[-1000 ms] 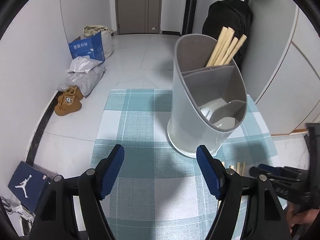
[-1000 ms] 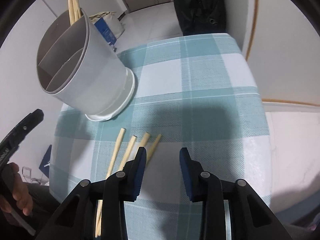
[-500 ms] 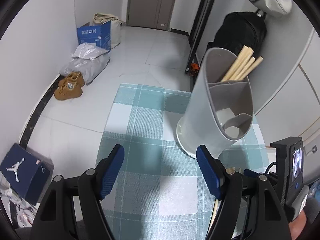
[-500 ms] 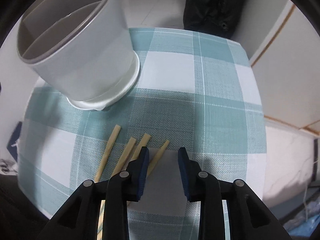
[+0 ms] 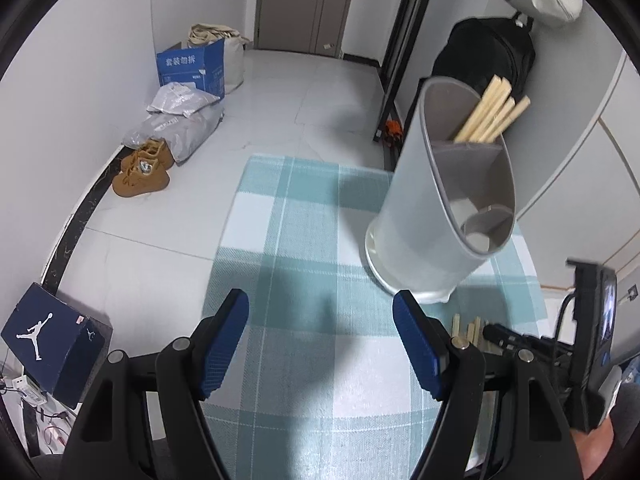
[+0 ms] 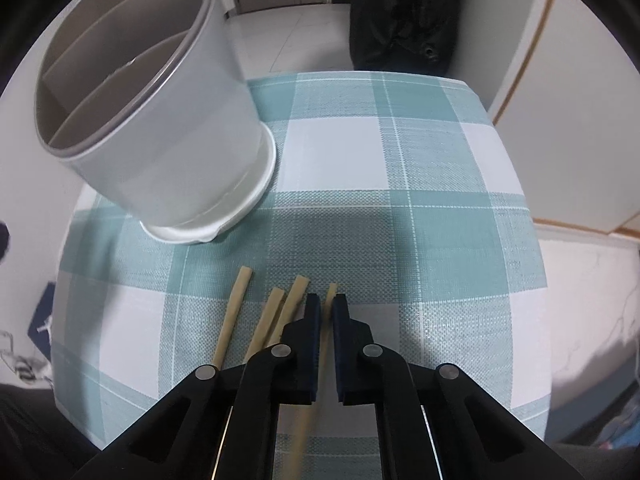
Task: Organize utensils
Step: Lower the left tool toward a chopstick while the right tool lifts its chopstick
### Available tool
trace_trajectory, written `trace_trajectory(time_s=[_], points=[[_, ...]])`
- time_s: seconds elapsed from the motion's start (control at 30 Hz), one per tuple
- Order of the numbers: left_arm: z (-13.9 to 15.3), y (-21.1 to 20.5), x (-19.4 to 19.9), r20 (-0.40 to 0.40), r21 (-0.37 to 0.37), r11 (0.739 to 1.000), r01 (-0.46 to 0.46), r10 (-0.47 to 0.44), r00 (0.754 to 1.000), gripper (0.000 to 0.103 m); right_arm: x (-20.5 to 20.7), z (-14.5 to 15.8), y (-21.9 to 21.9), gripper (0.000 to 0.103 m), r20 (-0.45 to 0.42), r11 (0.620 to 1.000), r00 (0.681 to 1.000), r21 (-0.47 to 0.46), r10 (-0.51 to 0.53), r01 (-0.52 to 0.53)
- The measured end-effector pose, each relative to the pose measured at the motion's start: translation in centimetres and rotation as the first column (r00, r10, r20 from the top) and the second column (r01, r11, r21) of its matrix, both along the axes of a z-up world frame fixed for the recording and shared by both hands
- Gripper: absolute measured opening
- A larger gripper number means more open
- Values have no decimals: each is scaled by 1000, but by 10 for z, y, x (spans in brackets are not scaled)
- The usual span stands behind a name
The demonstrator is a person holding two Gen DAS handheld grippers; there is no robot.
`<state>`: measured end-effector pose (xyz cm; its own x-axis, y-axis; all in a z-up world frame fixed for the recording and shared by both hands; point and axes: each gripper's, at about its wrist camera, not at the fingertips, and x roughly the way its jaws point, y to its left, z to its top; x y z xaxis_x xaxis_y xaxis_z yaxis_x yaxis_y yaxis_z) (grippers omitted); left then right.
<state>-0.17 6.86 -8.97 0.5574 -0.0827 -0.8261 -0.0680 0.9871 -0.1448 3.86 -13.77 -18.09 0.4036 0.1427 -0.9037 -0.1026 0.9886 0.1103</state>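
A grey divided utensil holder (image 6: 168,152) stands on the teal checked tablecloth (image 6: 400,160); several chopsticks (image 5: 492,116) lean in its back compartment. Loose wooden chopsticks (image 6: 236,304) lie side by side in front of it. My right gripper (image 6: 326,304) points down at them, its jaws closing tight on the rightmost chopstick (image 6: 331,290), whose tip sticks out past the pads. My left gripper (image 5: 320,308) hangs open over bare cloth left of the holder (image 5: 424,216), with nothing between its fingers. The right gripper (image 5: 500,334) shows at that view's lower right.
The table's far edge drops to a tiled floor with brown shoes (image 5: 140,172), a blue carton (image 5: 192,64), grey bags (image 5: 180,120) and a dark shoe box (image 5: 52,340). A black backpack (image 5: 488,52) leans at the wall behind the holder.
My right gripper slid forward over the loose chopsticks and its jaws closed around the rightmost one. My left gripper stayed open and drifted left, so the holder now sits further right.
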Motion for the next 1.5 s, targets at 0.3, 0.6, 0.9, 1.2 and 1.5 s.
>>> trace_trajectory(time_s=[0.3, 0.6, 0.9, 1.2, 1.5], points=[[-11, -30, -7, -41, 20, 992, 125, -124, 991, 71, 1, 10, -39, 4, 6, 968, 995, 235, -97, 93], [-40, -60, -1, -179, -73, 975, 212, -222, 958, 71, -3, 28, -96, 4, 7, 848, 979, 501, -203, 172], [-56, -80, 6, -237, -36, 977, 209, -212, 948, 70, -10, 32, -136, 4, 33, 740, 968, 651, -247, 167], [-62, -102, 15, -252, 38, 975, 217, -201, 947, 71, -26, 43, -156, 4, 88, 724, 961, 677, -261, 134], [-63, -114, 12, -220, 137, 960, 244, -210, 952, 70, -31, 46, -157, 4, 127, 747, 965, 659, -229, 91]])
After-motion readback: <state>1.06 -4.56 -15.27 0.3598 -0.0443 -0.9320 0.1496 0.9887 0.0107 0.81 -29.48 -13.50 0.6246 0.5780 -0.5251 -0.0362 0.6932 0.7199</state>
